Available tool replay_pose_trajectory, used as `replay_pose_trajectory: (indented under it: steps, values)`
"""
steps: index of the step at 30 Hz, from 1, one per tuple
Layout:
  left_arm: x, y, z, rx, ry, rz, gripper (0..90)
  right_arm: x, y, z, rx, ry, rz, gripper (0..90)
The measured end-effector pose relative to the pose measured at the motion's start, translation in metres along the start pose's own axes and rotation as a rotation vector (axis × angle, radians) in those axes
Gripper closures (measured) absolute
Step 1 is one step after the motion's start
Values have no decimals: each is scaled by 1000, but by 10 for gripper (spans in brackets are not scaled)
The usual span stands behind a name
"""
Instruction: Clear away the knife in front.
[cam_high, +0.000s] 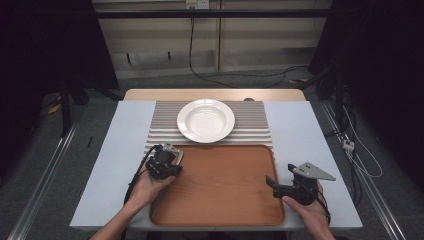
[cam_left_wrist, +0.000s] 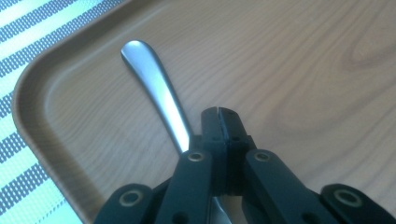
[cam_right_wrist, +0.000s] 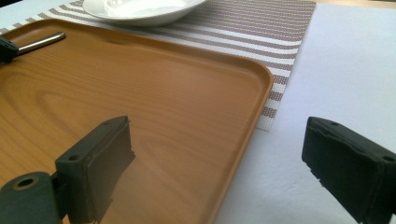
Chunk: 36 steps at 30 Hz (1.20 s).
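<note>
Left tongs (cam_left_wrist: 218, 113) nearest the lens in left gripper view, jaws pressed together, tips meeting just beside a metal utensil handle (cam_left_wrist: 156, 88) that runs under the left jaw; handle lies flat on the wooden tray (cam_left_wrist: 299, 70), rounded end pointing to the tray's rounded corner. Whether jaws actually pinch the handle: can't tell, it passes beside and below them. High view: left tongs (cam_high: 172, 156) at the tray's far-left corner, left hand (cam_high: 147, 189) behind them. Right tongs (cam_high: 272, 184) at the tray's (cam_high: 220, 185) right edge, jaws wide apart, nothing between them; right hand (cam_high: 310, 210) holds them. Right gripper view: one jaw over the tray (cam_right_wrist: 163, 102), other over the pale surface (cam_right_wrist: 336, 60); handle end (cam_right_wrist: 42, 42) far left. White plate (cam_high: 205, 120) sits on the striped mat (cam_high: 252, 122) beyond the tray, well apart from both tongs.
</note>
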<state>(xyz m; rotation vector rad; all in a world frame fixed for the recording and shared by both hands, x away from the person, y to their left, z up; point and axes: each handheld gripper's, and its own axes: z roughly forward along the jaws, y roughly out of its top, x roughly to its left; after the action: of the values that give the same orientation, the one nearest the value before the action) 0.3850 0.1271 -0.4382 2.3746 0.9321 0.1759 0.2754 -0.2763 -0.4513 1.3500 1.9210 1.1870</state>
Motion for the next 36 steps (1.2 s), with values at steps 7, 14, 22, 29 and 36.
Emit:
replay_pose_trajectory:
  steps: [7,14,22,29,36]
  values:
    - [2,-5,-3,-1,15,-12,900,0,0,0,1,0,-3,82]
    - [-1,-13,-9,-4,36,-14,900,0,0,0,-1,-2,4,82]
    - [0,-17,-12,0,59,-22,900,0,0,0,0,1,-4,83]
    - [-1,-23,-16,-2,75,-25,900,1,0,1,2,-1,-4,83]
    - [4,-28,-18,-24,72,-52,900,1,0,0,1,-1,-3,83]
